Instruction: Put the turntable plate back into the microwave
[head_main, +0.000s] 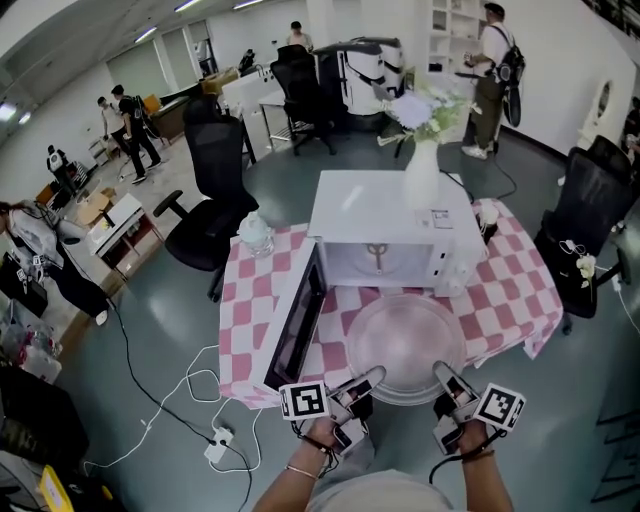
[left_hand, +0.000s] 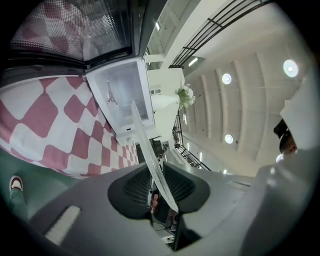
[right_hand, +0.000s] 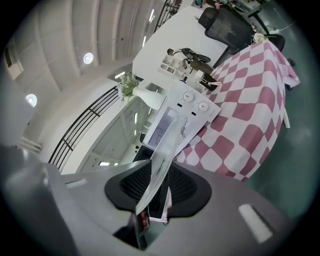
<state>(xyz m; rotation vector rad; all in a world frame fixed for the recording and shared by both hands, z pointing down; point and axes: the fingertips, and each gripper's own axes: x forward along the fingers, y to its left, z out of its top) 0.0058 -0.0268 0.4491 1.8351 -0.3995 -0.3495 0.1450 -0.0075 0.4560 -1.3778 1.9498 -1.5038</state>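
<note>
The clear glass turntable plate (head_main: 405, 345) hangs level just in front of the white microwave (head_main: 385, 215), whose door (head_main: 295, 322) stands swung open to the left. My left gripper (head_main: 368, 380) is shut on the plate's near-left rim and my right gripper (head_main: 445, 377) on its near-right rim. In the left gripper view the plate's edge (left_hand: 149, 150) runs between the jaws of the gripper (left_hand: 157, 179) toward the open cavity (left_hand: 122, 97). The right gripper view has the plate (right_hand: 167, 147) pinched in that gripper (right_hand: 156, 189), with the microwave (right_hand: 175, 122) beyond.
The microwave sits on a table with a pink-and-white checked cloth (head_main: 505, 290). A white vase of flowers (head_main: 422, 170) stands on the microwave's top. Black office chairs (head_main: 215, 190) (head_main: 590, 225) flank the table. Cables and a power strip (head_main: 216, 446) lie on the floor at left.
</note>
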